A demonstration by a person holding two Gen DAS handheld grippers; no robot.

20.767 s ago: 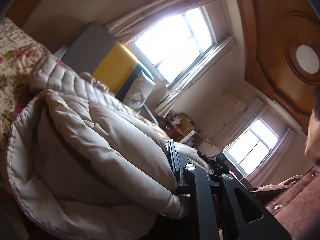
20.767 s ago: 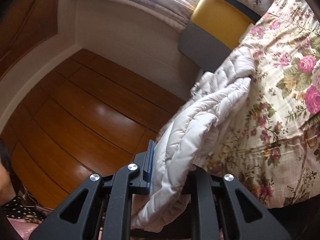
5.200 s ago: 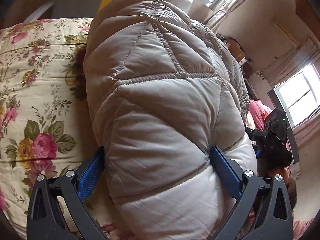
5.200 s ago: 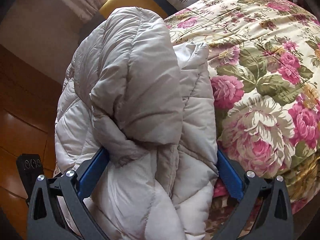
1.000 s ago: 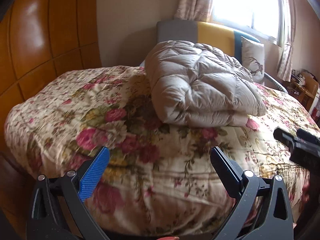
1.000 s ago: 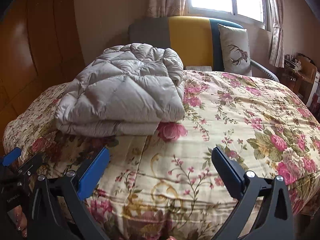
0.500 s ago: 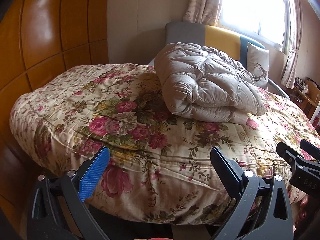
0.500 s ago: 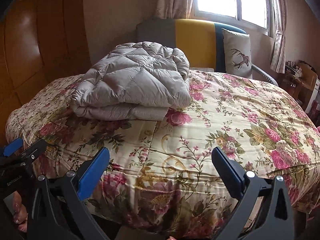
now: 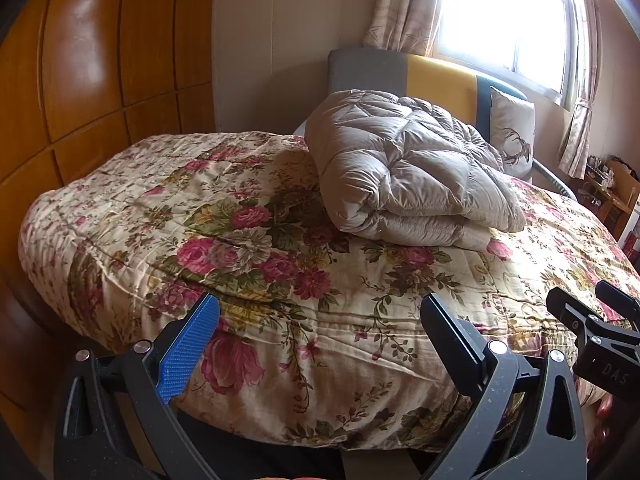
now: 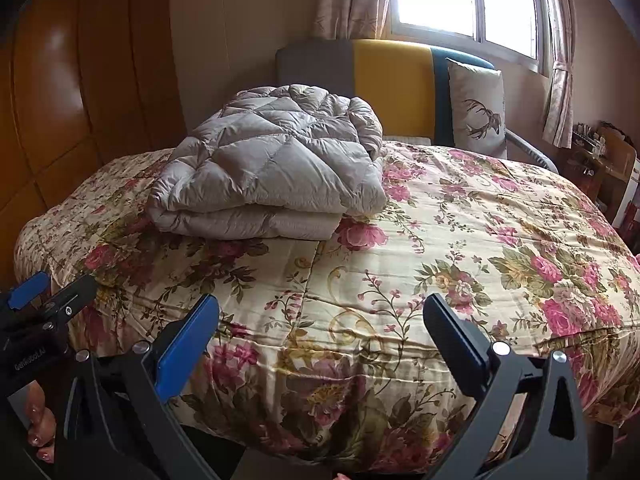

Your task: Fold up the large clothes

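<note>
Left wrist view. Bed: one, covered by a floral quilt (image 9: 280, 248) in cream with pink roses; it bore a single item. Item: one puffy beige quilted jacket (image 9: 408, 172), folded into a thick stacked bundle, lying toward the head of the bed, in front of a grey, yellow and teal headboard (image 9: 436, 80). A deer-print cushion (image 9: 514, 136) stood just behind the bundle to its right. Wooden wall panels (image 9: 80, 80) at left; curtained window (image 9: 504, 12) at upper right. Left gripper (image 9: 320, 320): jaws spread wide, nothing between them, one blue pad (image 9: 188, 352) visible; it stood at the foot edge of the bed, well apart from the jacket, which lay ahead and slightly right. The right gripper (image 9: 592, 304) showed at the right edge, also off the jacket

Right wrist view. The same quilt (image 10: 460, 248) bore the same folded jacket (image 10: 272, 168), here ahead and to the left, near the bed's left side, folded edges facing the camera. Cushion (image 10: 476, 108) leaned on the headboard (image 10: 392, 80), apart from the jacket. Right gripper (image 10: 320, 320): jaws wide apart, empty, over the foot of the bed, well apart from the jacket. Left gripper (image 10: 52, 284) at lower left, with fingertips of a hand (image 10: 38, 424) below it
</note>
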